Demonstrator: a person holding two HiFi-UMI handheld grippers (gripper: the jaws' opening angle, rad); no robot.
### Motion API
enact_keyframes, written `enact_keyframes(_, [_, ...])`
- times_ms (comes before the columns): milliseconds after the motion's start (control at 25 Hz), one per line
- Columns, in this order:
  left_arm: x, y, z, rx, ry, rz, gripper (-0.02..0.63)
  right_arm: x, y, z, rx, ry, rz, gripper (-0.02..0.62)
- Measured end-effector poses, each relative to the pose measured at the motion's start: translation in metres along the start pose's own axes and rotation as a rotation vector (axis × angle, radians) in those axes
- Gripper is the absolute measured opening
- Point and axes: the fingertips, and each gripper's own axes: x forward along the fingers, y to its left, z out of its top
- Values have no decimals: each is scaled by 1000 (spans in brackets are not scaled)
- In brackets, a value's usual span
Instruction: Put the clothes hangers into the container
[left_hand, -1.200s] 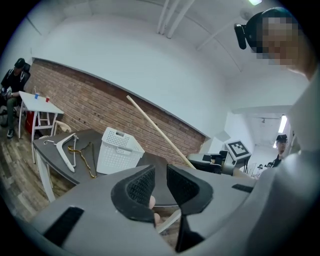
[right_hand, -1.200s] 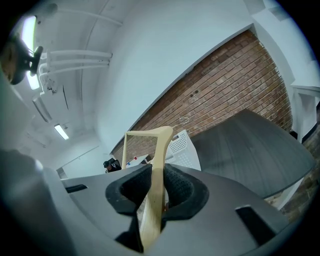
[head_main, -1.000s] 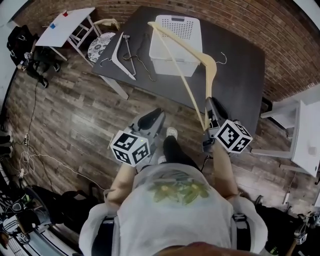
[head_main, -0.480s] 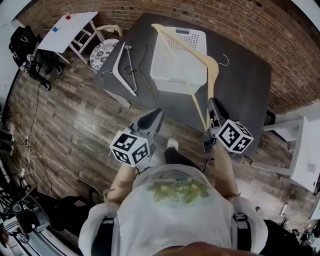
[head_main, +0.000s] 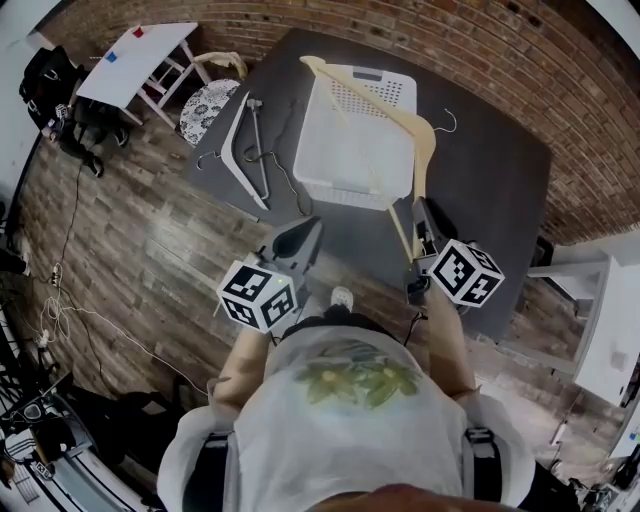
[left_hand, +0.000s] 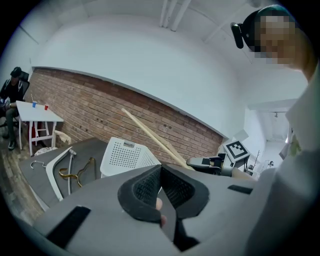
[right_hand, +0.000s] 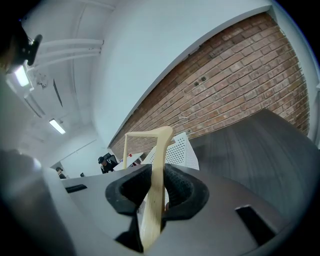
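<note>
Four hangers were counted: one wooden hanger (right_hand: 159, 150) and, by the table's (head_main: 480, 190) left edge, one white hanger (head_main: 232, 112), one grey metal hanger (left_hand: 69, 167) and one brass-coloured hanger (left_hand: 88, 165). One white basket (head_main: 330, 150) stood mid-table.

Lower end of wooden hanger (right_hand: 161, 150) hidden between right gripper (right_hand: 156, 172) fingers; container (left_hand: 125, 157) base behind left gripper (left_hand: 160, 169).

No word, number or brand can be read anywhere. The only signs are black-and-white square patterns on the left cube (head_main: 258, 295) and the right cube (head_main: 465, 272), and they carry no letters. The shirt print (head_main: 355, 380) is too blurred to read.
</note>
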Motion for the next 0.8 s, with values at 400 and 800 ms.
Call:
enact_keyframes(400, [25,17,4,-31,15,33,29,28,-25,15,-209,53,-92,97])
enact_keyframes(800, [55,31,14,-16,48,-13,29,42,-41,24,-352,68,-215,97])
